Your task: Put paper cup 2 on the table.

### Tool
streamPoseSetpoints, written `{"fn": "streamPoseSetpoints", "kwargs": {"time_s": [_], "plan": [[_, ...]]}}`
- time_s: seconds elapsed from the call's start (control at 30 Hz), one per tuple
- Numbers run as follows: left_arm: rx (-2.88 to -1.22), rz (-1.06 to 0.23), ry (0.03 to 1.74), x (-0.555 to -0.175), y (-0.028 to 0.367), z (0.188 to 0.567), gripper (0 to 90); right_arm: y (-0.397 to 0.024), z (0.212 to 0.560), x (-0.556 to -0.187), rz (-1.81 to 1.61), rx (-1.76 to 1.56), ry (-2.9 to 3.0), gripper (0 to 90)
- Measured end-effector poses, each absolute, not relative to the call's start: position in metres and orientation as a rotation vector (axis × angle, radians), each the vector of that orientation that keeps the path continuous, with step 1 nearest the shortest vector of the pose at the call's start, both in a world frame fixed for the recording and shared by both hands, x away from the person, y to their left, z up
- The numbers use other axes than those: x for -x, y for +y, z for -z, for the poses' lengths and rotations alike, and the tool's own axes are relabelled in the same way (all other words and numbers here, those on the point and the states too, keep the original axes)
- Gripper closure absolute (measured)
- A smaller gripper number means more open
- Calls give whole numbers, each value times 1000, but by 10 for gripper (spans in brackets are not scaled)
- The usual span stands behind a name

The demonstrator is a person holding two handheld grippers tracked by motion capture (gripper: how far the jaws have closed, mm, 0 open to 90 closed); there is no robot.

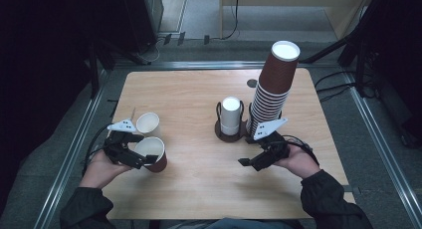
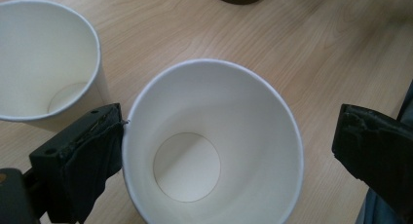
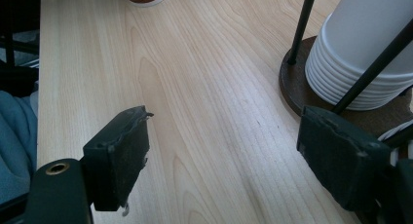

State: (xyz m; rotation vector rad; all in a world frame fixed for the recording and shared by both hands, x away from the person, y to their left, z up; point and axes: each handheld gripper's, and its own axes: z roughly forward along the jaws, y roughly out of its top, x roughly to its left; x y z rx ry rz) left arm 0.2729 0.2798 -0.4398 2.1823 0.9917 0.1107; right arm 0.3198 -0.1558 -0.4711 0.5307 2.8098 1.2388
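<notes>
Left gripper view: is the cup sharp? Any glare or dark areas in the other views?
Left gripper view: brown cup interior evenly lit, rim sharp, no glare. Right gripper view: wood grain crisp, white cup stack bright but readable. High view: table lit, surroundings fall into near black; left gripper dim.

Two cups point(image 1: 149, 139) at table point(image 1: 199, 189) left; holder point(image 1: 230, 132) centre, tall stack point(image 1: 271, 89) just right.

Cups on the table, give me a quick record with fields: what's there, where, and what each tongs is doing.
left tongs: open around upright brown cup, one jaw touching its rim
second cup: upright, just beyond it
right tongs: open, empty, above bare table
white cup stack: upside down in wire holder
brown cup stack: tall, upside down, beside the holder
</notes>
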Motion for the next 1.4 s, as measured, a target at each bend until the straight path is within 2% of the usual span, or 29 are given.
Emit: {"fn": "streamPoseSetpoints", "kwargs": {"time_s": [0.23,0.33,0.5,0.8,1.0,1.27,1.4], "plan": [[-2142,-134,1007,-272,283,426,0,-156,471,-319,-1234,-538,2815,197],[-2086,-92,1026,-272,287,421,0,-156,471,-318,-1232,-546,2816,197],[-2086,-129,1056,-271,286,412,0,-157,472,-319,-1231,-542,2817,197],[-2118,-174,1045,-274,261,404,0,-158,472,-315,-1222,-545,2813,197],[-2117,-156,1046,-281,241,404,0,-160,472,-313,-1224,-547,2803,197],[-2182,-195,974,-286,213,407,0,-163,473,-309,-1221,-557,2800,197],[-2178,-163,940,-288,201,410,0,-164,474,-307,-1218,-556,2802,197]]}}
